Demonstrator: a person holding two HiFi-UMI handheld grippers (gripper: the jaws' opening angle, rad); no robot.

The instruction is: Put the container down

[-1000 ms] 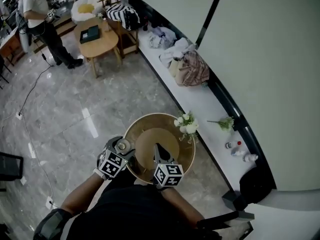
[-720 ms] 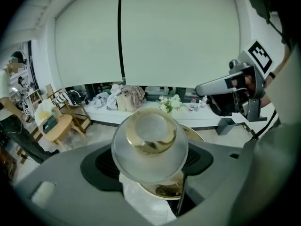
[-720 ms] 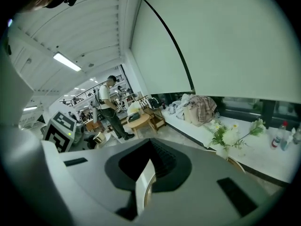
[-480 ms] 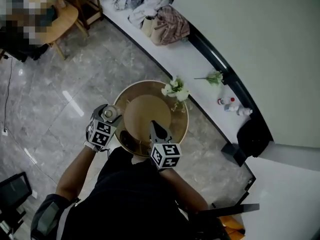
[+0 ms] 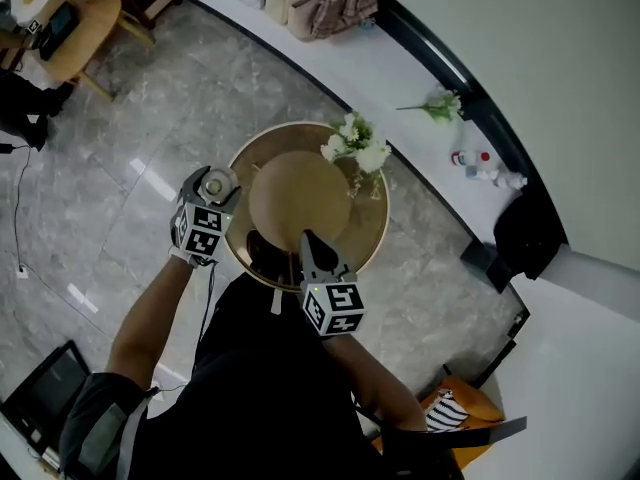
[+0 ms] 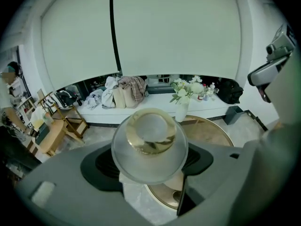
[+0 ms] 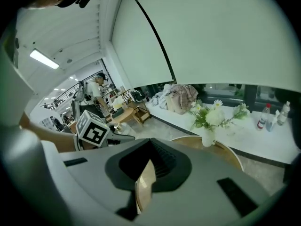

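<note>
Left gripper point(image 5: 214, 186) clamped on the clear container point(image 6: 149, 144); right gripper point(image 5: 306, 240) pinched nearly shut on nothing.

Over the last second the left gripper has slid a little along the left rim of the round table point(image 5: 378, 223), away from the person, and it now sits level with the table's middle. The container is held aloft just outside that rim; the left gripper view shows floor beneath it and the tabletop just beyond. The right gripper has kept to the table's near edge, pointing inward. The vase of flowers point(image 5: 355, 154) stands at the table's far side (well apart from both grippers). The shift looks like lining up, not setting down: the container has yet to cross onto the table and be lowered and released.
</note>
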